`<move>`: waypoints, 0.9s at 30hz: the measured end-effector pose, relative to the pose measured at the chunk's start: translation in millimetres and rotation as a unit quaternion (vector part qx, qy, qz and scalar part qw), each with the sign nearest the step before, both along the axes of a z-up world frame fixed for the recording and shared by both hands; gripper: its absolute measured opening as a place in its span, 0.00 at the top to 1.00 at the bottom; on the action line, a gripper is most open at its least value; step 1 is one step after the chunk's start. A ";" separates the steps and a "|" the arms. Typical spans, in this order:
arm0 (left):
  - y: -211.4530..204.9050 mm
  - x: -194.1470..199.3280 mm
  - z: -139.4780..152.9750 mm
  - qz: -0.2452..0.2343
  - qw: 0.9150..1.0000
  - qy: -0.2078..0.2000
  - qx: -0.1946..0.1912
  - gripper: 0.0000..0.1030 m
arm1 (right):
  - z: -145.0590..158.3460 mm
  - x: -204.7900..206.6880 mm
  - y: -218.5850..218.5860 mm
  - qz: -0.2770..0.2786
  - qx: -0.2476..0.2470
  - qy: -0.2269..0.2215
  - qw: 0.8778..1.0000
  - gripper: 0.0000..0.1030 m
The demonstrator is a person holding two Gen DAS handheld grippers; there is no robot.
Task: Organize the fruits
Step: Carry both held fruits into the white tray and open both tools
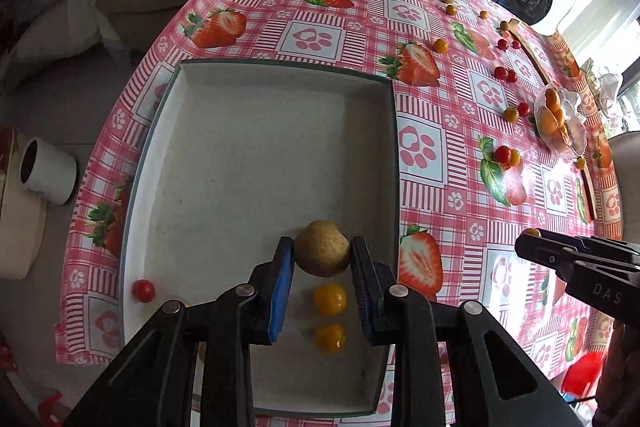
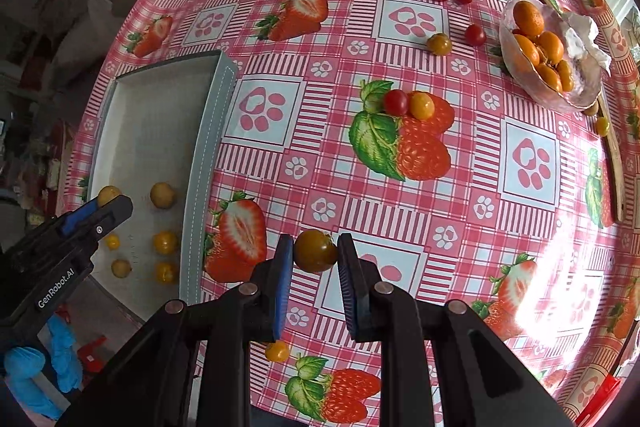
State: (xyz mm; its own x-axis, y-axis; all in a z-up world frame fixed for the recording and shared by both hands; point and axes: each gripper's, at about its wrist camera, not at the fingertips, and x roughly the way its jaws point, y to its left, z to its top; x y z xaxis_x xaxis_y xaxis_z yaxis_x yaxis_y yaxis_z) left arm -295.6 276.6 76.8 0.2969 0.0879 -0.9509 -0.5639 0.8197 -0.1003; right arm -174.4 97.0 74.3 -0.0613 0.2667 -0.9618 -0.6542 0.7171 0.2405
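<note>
Over the tray (image 1: 192, 155), left tool (image 1: 322, 251) clenched on a tan fruit (image 1: 322, 247); two yellow fruits (image 1: 329, 299) lie on the tray floor beneath; beside the tray, above the desk (image 2: 400, 219), right tool (image 2: 311, 251) clenched on an olive-orange tomato (image 2: 315, 251).

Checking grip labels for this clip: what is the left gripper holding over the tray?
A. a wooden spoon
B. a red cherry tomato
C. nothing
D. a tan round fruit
D: the left gripper is clamped on a tan round fruit above the grey tray.
</note>
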 end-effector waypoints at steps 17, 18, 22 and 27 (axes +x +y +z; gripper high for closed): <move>50.4 -30.2 -44.2 0.062 0.996 0.053 0.021 0.71 | -4.4 -32.3 114.5 0.095 0.031 0.020 0.995 0.76; 50.7 -29.1 -46.1 0.063 0.996 0.054 0.021 0.71 | -6.1 -33.7 120.4 0.099 0.031 0.020 0.994 0.76; 50.7 -25.5 -51.4 0.063 0.996 0.056 0.022 0.71 | -17.9 -35.9 140.1 0.111 0.026 0.022 0.993 0.76; 48.4 -24.8 -57.0 0.059 0.996 0.062 0.026 0.71 | -37.8 -34.3 154.6 0.111 0.009 0.027 0.993 0.76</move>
